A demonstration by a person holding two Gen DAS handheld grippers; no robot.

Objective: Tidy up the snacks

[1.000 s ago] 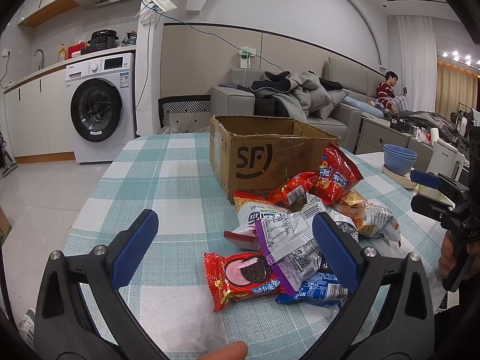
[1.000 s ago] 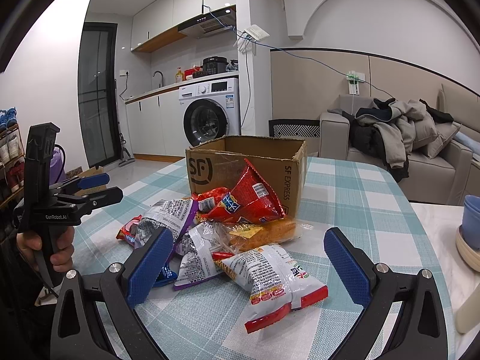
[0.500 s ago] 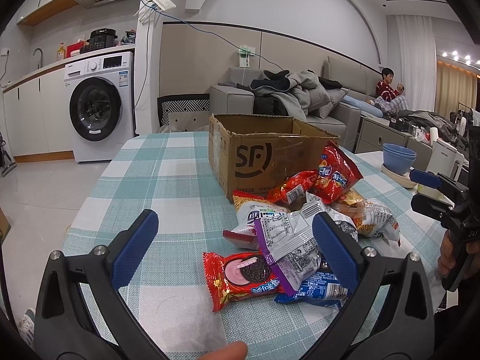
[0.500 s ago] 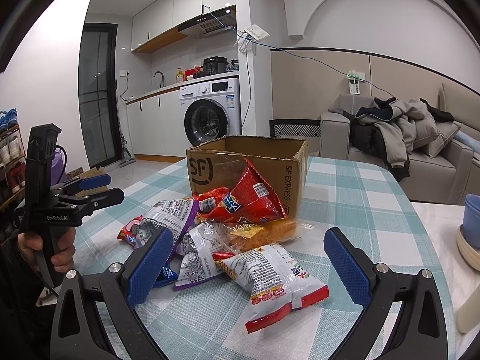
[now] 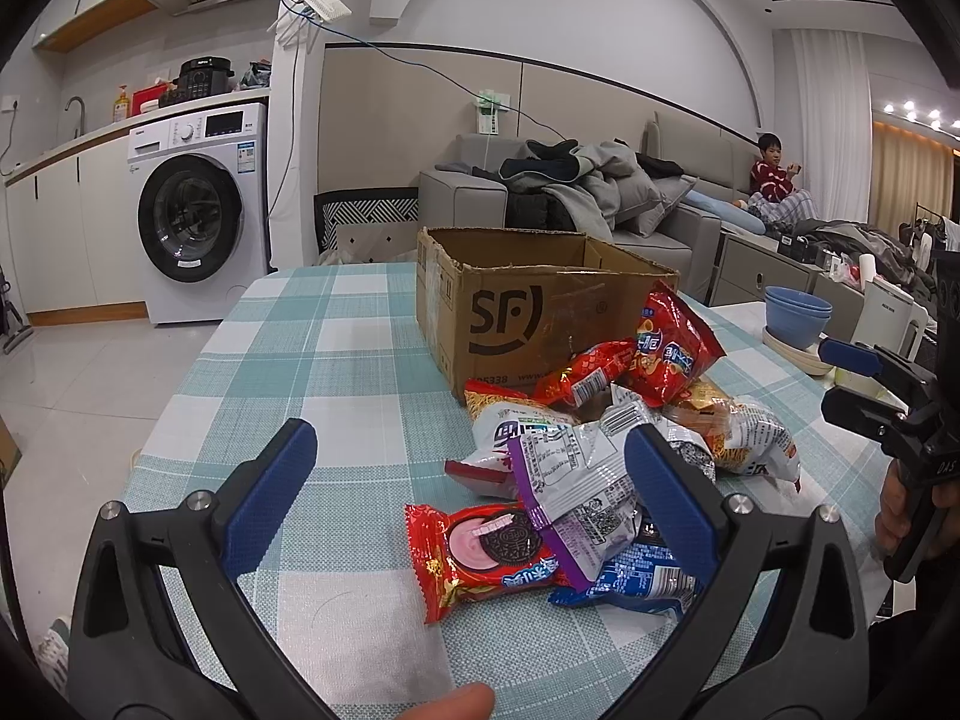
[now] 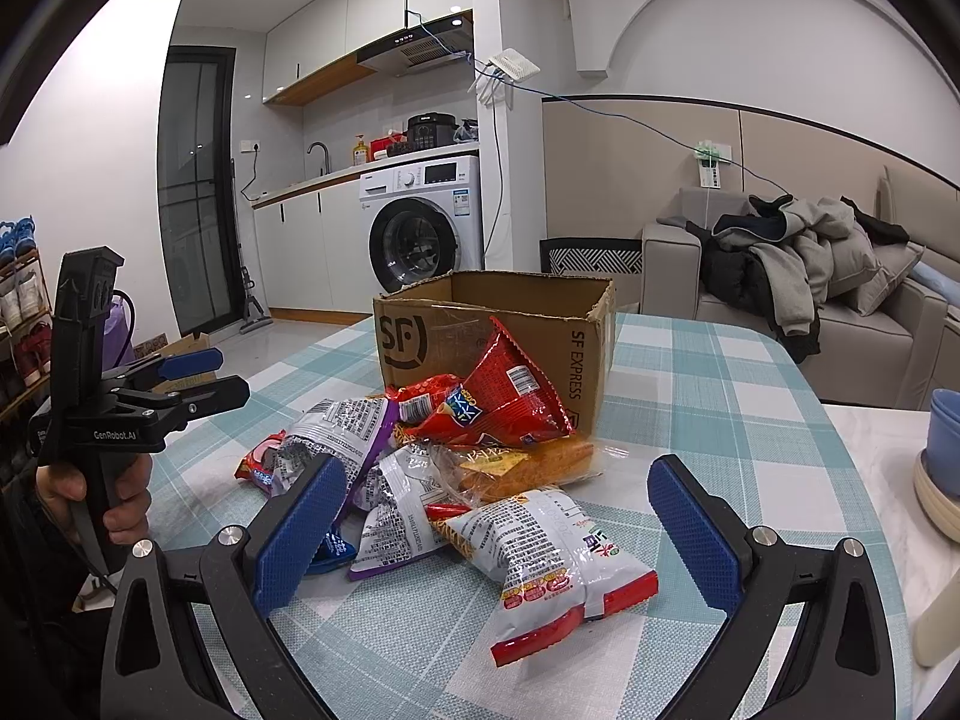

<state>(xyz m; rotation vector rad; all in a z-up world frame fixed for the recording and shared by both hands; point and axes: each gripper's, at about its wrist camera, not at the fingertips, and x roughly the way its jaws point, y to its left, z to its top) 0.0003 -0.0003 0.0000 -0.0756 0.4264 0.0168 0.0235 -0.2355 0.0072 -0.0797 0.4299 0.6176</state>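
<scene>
A pile of snack bags lies on the checked tablecloth in front of an open cardboard box. In the left wrist view a red Oreo pack lies nearest, beside a purple-and-silver bag and a blue pack. A red chip bag leans on the box. A white-and-red bag lies nearest in the right wrist view. My left gripper is open and empty above the Oreo pack. My right gripper is open and empty above the white-and-red bag.
Blue bowls on a cream plate stand at the table's right side. A white kettle stands behind them. A washing machine and a sofa with clothes lie beyond the table. The table's left half is bare cloth.
</scene>
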